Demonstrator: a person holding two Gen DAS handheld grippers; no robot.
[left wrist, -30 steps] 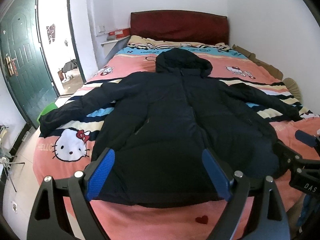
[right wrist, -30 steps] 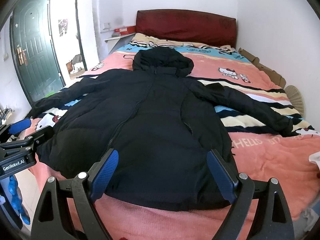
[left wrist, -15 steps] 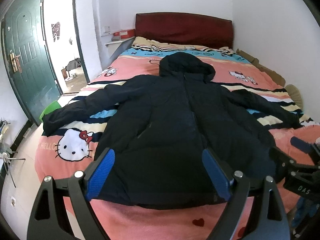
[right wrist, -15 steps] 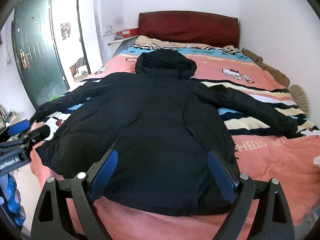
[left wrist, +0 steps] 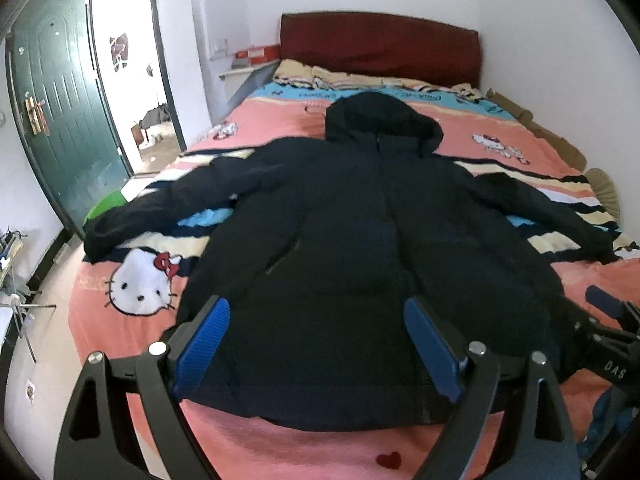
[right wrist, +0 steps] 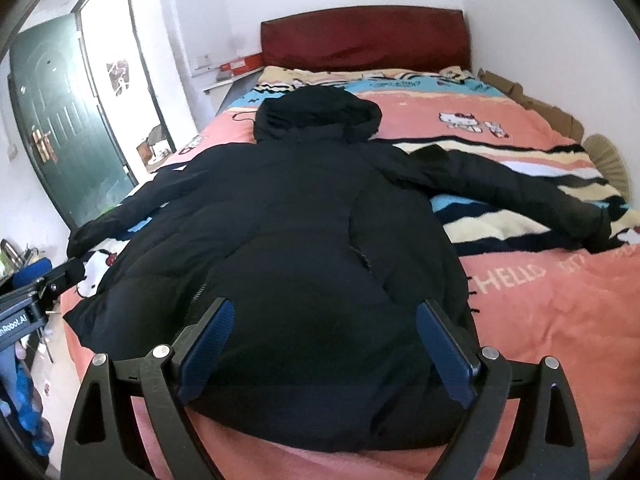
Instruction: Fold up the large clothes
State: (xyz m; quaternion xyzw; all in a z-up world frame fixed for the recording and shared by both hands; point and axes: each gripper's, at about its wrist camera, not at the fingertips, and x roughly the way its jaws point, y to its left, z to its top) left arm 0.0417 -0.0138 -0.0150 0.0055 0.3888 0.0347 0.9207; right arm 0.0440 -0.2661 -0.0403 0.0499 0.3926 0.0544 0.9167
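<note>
A large black hooded jacket (left wrist: 352, 248) lies spread flat on the bed, front up, hood toward the headboard, both sleeves stretched out sideways. It also shows in the right wrist view (right wrist: 304, 236). My left gripper (left wrist: 316, 340) is open and empty, hovering over the jacket's hem. My right gripper (right wrist: 328, 344) is open and empty, also low over the hem, toward its right side. Each gripper shows at the edge of the other's view: the right one (left wrist: 600, 332), the left one (right wrist: 40, 280).
The bed has a pink Hello Kitty blanket (left wrist: 136, 284) and a dark red headboard (left wrist: 380, 52). A green door (left wrist: 60, 120) stands open at the left. A white wall runs along the bed's right side. A shelf with boxes (left wrist: 252, 60) is by the headboard.
Both grippers have moved slightly back and lower toward the jacket's hem. The jacket has not moved, and both grippers remain open.
</note>
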